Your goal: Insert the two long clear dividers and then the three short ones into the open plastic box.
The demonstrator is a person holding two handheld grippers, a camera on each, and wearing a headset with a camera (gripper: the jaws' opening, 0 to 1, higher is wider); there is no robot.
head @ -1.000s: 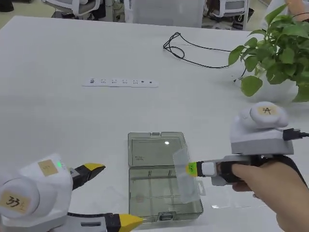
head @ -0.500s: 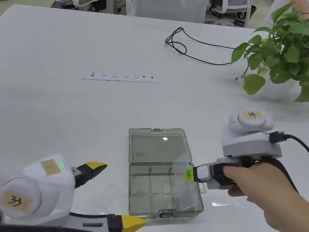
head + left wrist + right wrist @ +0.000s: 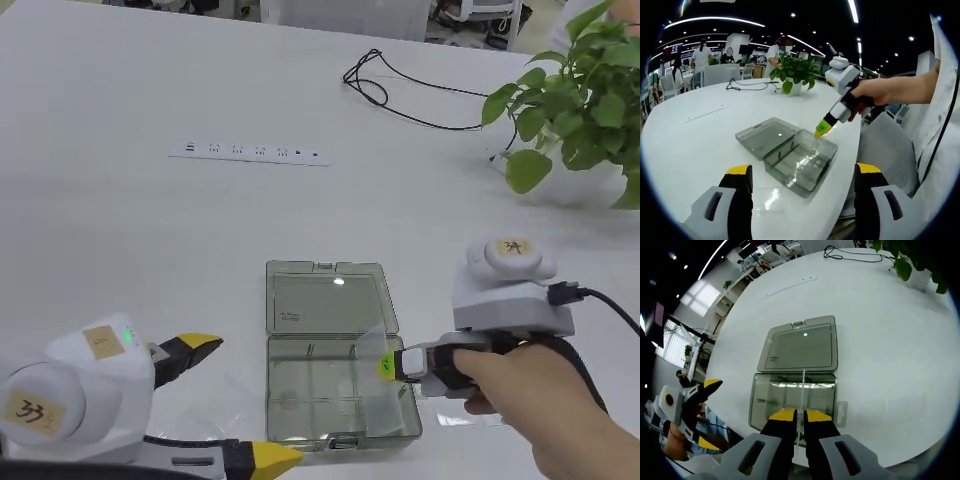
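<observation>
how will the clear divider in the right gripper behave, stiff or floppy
Probably stiff: the clear divider looks flat and straight, gripped only by the right gripper. Likely light, being so thin. Its smooth plastic may slip.

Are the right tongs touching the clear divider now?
Touching. The right gripper view shows the right tongs shut on the clear divider, whose thin edge runs between the yellow tips.

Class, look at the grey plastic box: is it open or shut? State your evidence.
Open: its lid lies folded back flat on the table beside the tray.
</observation>
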